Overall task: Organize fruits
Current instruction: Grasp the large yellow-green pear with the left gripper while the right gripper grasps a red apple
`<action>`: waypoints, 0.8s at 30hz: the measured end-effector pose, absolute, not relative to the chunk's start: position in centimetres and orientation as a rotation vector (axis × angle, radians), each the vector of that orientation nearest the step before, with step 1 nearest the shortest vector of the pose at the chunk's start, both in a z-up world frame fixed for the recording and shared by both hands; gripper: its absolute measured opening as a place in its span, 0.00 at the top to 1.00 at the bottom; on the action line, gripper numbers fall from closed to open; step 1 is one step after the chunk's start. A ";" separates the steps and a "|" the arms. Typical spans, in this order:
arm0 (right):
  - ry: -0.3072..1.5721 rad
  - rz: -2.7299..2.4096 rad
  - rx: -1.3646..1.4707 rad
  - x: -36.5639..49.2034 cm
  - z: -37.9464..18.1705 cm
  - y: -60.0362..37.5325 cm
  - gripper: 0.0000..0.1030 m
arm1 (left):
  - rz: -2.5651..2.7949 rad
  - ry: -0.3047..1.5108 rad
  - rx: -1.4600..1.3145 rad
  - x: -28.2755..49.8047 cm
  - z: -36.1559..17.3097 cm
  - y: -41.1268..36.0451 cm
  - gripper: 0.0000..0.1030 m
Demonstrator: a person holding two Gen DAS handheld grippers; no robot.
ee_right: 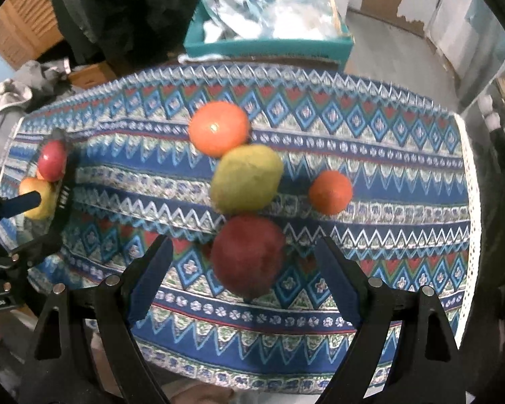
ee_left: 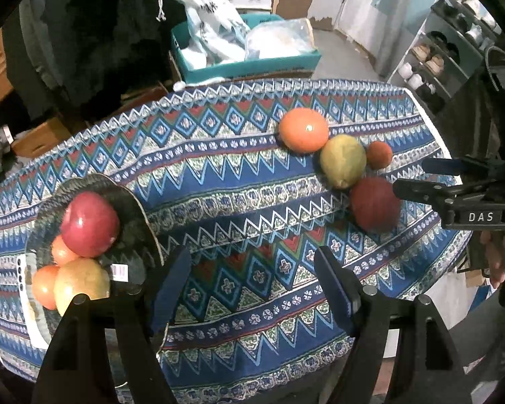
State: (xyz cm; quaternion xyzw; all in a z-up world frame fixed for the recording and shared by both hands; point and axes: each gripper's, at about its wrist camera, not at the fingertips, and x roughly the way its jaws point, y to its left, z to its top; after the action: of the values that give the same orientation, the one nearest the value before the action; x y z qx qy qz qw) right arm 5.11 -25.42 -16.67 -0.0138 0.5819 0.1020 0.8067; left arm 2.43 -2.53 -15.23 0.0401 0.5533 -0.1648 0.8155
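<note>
Item 1, dark red apple (ee_right: pixel 249 256): on the patterned cloth of the counter (ee_right: pixel 404 155), loose, not yet gripped. Landmark for all entries below.

Item 2, yellow-green pear (ee_right: pixel 247 180): just behind the apple, touching or nearly so.

Item 3, large orange (ee_right: pixel 219 128): behind the pear, against it.

Item 4, small orange (ee_right: pixel 330 192): behind and to the right of the apple, apart from it.

Item 5, dark bowl (ee_left: pixel 134 208): well to the left of the apple, near the counter's left end. Holds 1 red apple (ee_left: pixel 90 224), 1 pale yellow fruit and 2 orange ones.

Right tool (ee_right: pixel 244 276): spread wide, fingers either side of the apple, nothing pinched.

Left tool (ee_left: pixel 252 286): spread, empty, over bare cloth between bowl and apple, nearer the bowl.

Handling, judged: apple firm, fairly heavy, smooth-skinned, round, so liable to roll or slip. Best taken across the widest girth, pads level on opposite sides, moderate squeeze to avoid bruising. Pear likely softer; care not to nudge it when closing.
</note>
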 end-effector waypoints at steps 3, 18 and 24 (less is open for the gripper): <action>1.268 0.217 -0.020 5.4 -17.9 -25.6 0.16 | -0.341 1.189 0.112 2.6 -16.2 -3.0 0.25; 1.357 0.193 -0.017 6.6 -23.7 -25.3 0.16 | -0.306 1.244 0.079 4.4 -19.5 -3.2 0.25; 1.371 0.204 -0.010 6.8 -25.1 -25.0 0.20 | -0.304 1.261 0.068 4.9 -20.3 -3.5 0.25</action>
State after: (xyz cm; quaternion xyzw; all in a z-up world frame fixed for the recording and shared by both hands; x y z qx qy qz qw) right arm 6.81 -25.00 -25.14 -0.0047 0.6320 0.0940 0.7692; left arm 4.94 -3.50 -20.32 0.0318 0.5873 -0.1414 0.7963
